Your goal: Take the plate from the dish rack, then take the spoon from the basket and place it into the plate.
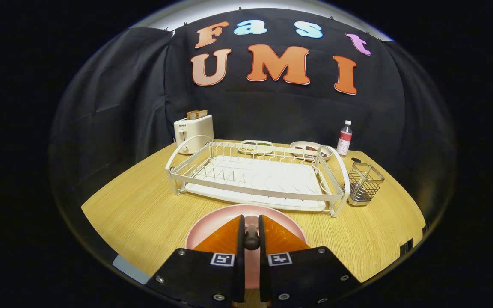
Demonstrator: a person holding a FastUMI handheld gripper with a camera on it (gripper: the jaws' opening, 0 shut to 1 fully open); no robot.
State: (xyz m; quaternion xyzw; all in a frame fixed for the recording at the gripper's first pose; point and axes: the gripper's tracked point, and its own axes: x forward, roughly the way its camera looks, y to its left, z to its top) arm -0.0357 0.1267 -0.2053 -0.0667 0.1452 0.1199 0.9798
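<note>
The gripper (251,233) is seen over a round pink plate (212,222), which lies flat on the light wooden table (144,214) just in front of the white wire dish rack (255,177). The fingers are drawn nearly together, and a dark, rounded spoon handle (251,240) is clamped between them above the plate. The spoon's bowl cannot be made out. A small wire basket (364,184) is located at the rack's right end, touching or just beside it. Beyond the rack, a cream toaster (194,132) holding two slices of bread, two shallow dishes of food (257,146), and a clear bottle with a red label (344,139) are positioned along the table's far edge.
</note>
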